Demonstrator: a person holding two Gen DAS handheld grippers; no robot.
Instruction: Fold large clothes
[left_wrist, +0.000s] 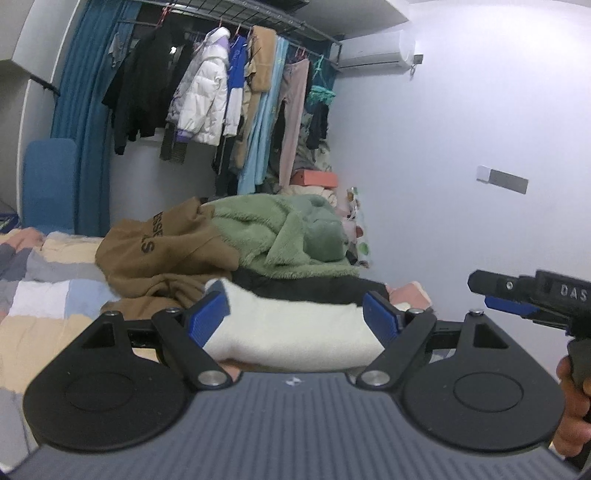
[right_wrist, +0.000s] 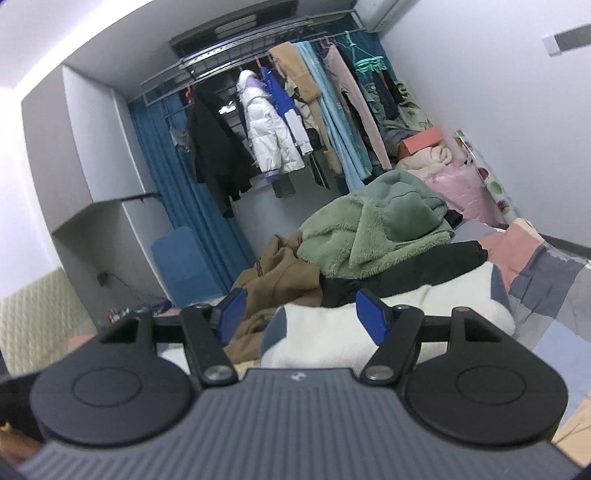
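Left wrist view: left gripper (left_wrist: 295, 314) spread wide, nothing between pads, poised low over white fleece garment (left_wrist: 295, 332) lying on patchwork bed cover (left_wrist: 37, 295), in front of brown hoodie (left_wrist: 162, 251) and green fleece (left_wrist: 288, 236). Right gripper (left_wrist: 509, 299) off to right; its spread unclear here.

Right wrist view: right gripper (right_wrist: 301, 314) parted, empty, above same white fleece garment (right_wrist: 369, 328). Advice: pinch matching outer edges, single layer only, lift evenly, avoid snagging black garment (right_wrist: 406, 273) behind.

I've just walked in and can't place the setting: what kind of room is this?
Most likely a bedroom in someone's home. A bed with a patchwork quilt holds a pile of clothes, topped by a green fleece. Coats and trousers hang from a rail by a blue curtain, and an air conditioner sits high on the wall.
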